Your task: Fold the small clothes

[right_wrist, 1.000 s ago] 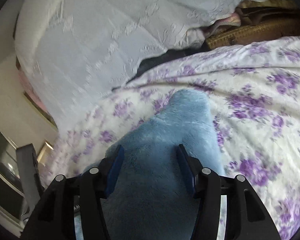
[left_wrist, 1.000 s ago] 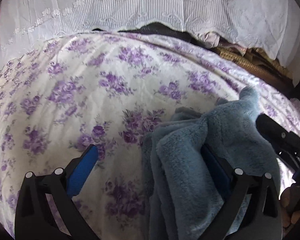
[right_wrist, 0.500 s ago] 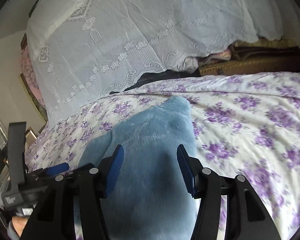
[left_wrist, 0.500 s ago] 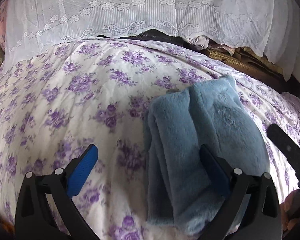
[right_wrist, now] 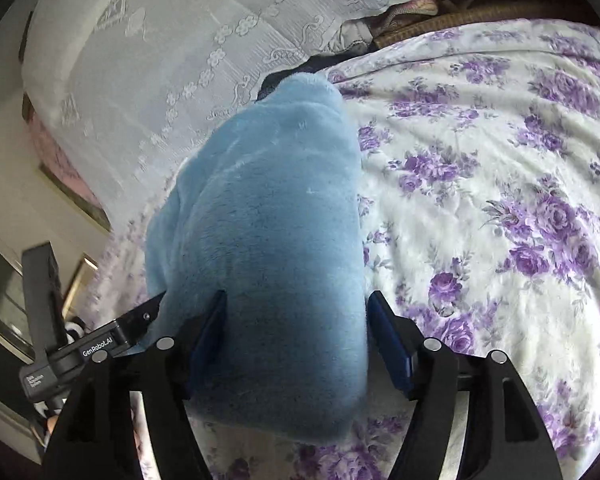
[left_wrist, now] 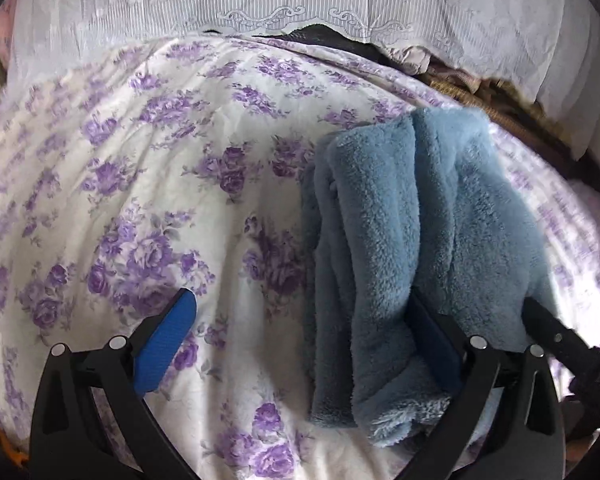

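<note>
Seen only from the left wrist: layered folds of one blue fleece garment (left_wrist: 416,240) lying toward the right edge of the floral bedspread (left_wrist: 160,168). Left gripper (left_wrist: 300,332) spread wide, one finger on bare spread, the other against the fleece. From the right wrist: right gripper (right_wrist: 296,328) parted around the garment (right_wrist: 268,216); whether squeezing, cannot tell. One white lace curtain (left_wrist: 300,4) behind the bed.
</note>
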Tool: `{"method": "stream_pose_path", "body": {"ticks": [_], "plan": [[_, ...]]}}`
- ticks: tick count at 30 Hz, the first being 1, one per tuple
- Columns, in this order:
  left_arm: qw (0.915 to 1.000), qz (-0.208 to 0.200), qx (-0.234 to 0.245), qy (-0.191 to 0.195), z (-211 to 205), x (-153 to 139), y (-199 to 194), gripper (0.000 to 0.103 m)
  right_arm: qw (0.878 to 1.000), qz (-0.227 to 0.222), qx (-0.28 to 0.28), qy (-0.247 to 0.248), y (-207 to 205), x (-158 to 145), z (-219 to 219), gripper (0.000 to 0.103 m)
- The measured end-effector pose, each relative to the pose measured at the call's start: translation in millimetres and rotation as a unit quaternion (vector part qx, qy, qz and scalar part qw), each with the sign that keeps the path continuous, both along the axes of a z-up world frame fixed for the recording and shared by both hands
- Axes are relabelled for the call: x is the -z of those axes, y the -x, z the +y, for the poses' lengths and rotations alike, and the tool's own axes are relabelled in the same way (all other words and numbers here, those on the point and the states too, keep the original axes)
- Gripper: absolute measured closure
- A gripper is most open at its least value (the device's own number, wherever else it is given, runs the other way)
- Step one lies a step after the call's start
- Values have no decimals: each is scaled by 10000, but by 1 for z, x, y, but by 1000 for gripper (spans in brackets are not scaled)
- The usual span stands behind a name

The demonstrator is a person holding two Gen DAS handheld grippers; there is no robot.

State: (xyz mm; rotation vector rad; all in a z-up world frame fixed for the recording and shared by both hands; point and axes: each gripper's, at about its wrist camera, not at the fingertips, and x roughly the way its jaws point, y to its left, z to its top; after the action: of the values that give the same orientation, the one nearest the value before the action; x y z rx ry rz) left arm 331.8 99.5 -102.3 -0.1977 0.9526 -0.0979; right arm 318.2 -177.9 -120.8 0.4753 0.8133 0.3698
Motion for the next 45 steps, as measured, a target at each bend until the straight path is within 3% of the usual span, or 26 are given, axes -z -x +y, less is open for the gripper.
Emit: {"method": "stream_pose_path", "body": {"ticks": [3,7,16,22,32,45], "plan": [[9951,80,158,978,19,-6,-1,4,9995,-296,-72,56,6,-19,-2,32],[9844,205,314,1717,31,-6,-4,4,9992,-344,-167,-149,10,-30,-10,31],[9653,401,953,2399,15,-1,-5,5,9981,-110,-163,-589,7,-24,-27,30],[9614,537,1051,2486,9,7,-6,5,9979,-19,-181,-627,6,-19,-27,30],[9631,629,1144,2355,-1,16,-12,5,9951,211,-96,-959,3,-10,-36,30],[9515,767,1232,2712,-5,30,-31,4,9885,582,-296,-1363,-12,12,-33,28]]}}
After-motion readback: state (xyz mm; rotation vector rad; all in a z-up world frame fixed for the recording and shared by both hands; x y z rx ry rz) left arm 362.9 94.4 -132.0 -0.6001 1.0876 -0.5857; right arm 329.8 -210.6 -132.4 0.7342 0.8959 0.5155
